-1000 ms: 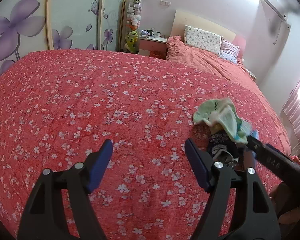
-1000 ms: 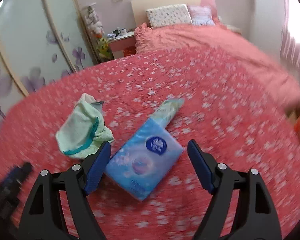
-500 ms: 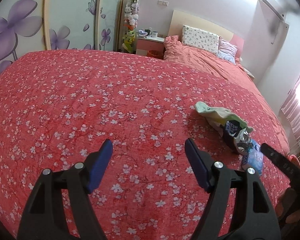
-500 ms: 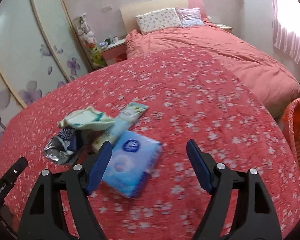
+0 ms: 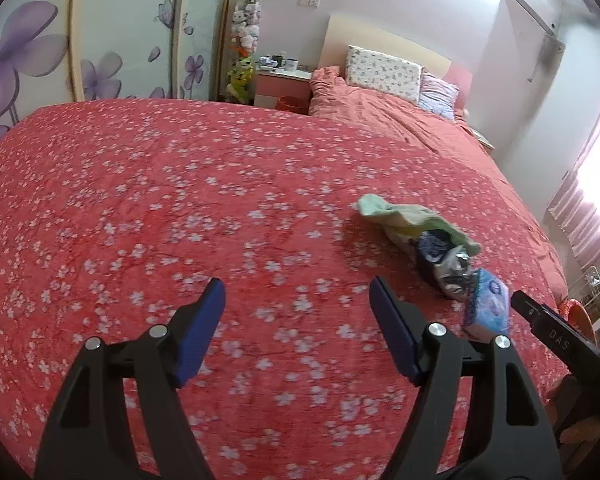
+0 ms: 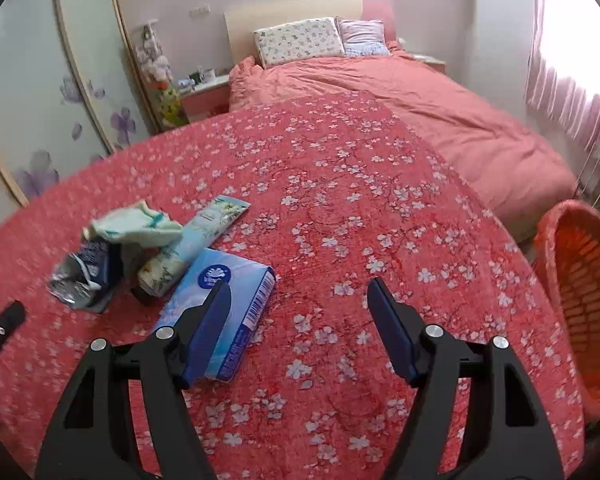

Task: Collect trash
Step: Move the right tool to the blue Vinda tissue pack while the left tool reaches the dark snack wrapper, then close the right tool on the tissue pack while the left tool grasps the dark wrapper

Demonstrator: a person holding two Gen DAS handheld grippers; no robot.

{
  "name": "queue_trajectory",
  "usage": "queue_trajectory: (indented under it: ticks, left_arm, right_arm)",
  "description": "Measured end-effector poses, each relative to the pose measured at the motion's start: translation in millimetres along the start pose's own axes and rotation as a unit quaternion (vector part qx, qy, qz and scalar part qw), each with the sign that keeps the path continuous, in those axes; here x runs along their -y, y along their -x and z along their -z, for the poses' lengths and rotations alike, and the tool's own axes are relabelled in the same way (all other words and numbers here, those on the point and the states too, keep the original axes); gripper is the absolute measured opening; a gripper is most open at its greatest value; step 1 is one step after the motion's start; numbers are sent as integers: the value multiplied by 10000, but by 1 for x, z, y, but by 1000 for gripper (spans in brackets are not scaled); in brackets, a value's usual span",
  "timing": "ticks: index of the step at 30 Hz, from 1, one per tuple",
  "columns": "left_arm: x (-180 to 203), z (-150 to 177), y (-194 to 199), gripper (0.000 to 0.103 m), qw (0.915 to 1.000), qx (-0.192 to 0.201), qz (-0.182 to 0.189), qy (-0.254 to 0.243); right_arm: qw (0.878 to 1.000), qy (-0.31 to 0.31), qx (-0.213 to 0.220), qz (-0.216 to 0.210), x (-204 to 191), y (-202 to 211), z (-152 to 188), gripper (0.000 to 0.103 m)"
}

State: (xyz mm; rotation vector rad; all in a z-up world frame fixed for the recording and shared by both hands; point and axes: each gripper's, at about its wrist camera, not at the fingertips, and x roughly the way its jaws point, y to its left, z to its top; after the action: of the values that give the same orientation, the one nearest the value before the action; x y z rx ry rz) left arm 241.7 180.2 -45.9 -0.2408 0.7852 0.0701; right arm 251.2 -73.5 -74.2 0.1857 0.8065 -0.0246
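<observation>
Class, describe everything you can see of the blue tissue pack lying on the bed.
The tissue pack is a soft, flat rectangular packet in glossy light-blue plastic, with a round dark-blue logo near its far end and a barcode on its right side. It lies flat on the red flowered bedspread, angled, its far left corner beside the pale tube. The right claw's left finger overlaps it in view; whether they touch is unclear.
</observation>
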Motion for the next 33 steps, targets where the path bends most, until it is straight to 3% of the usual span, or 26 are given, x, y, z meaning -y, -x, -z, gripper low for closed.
queue_trajectory:
  ticks: [4, 7, 15, 20, 21, 25, 33]
  left_arm:
    - [11, -3, 3, 73, 10000, 27, 54, -49]
    - [14, -8, 4, 73, 9999, 54, 43, -92]
    - [13, -16, 1, 73, 10000, 63, 29, -63]
    - [10, -18, 0, 73, 10000, 31, 40, 26]
    - [10, -18, 0, 73, 10000, 31, 35, 6]
    - [16, -16, -2, 72, 9999, -14, 130, -78]
    - [48, -9, -11, 63, 9982, -75, 476, -349]
  right_arm:
    - [9997, 24, -124, -189, -19, -9, 0, 76]
    - [9993, 172, -327, -42, -31, -26, 0, 76]
    - [9992, 60, -297, -246, -35, -17, 4, 77]
    - [9981, 489, -361, 98, -48, -25, 10, 77]
    - [9977, 558, -360, 152, -49, -25, 12, 76]
    - [9970, 670, -325, 206, -40, -21, 12, 56]
    - [9991, 248, -339, 53, -4, -19, 4, 55]
